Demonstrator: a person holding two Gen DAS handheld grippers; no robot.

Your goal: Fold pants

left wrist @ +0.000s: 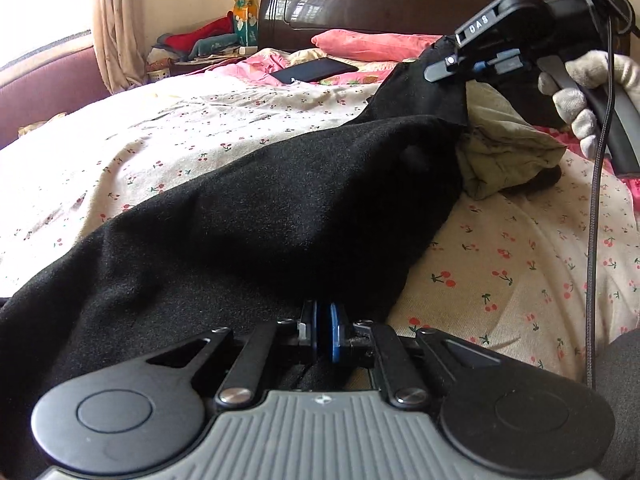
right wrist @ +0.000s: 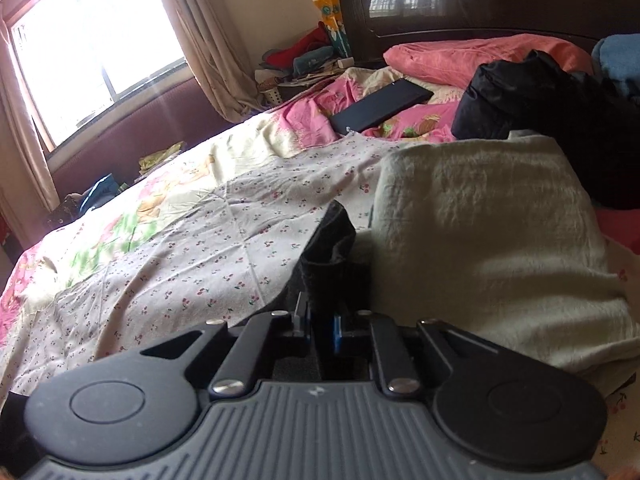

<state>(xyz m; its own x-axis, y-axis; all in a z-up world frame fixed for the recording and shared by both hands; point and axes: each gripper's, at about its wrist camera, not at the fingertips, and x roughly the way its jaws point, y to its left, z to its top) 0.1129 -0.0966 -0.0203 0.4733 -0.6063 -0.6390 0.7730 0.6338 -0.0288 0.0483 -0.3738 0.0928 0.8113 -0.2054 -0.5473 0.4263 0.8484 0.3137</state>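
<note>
Left wrist view shows the bed [left wrist: 168,152] with its cherry-print sheet taking up most of the room, and the black pants [left wrist: 260,216] strung across it as one long band between the two tools. That line is what matters: the long axis runs from the left gripper [left wrist: 323,334] at the near end up to the right gripper [left wrist: 442,69] at the far end, lifted higher. Both have their jaws pinched tight on black cloth, one at each end, so neither has to reach. I'd guess the fold means bringing one end over to the other. A beige cloth [left wrist: 504,152] sits bunched under the raised end. No baskets or bins close by. A black phone [left wrist: 314,70] lies near the pink pillow [left wrist: 372,42].
</note>
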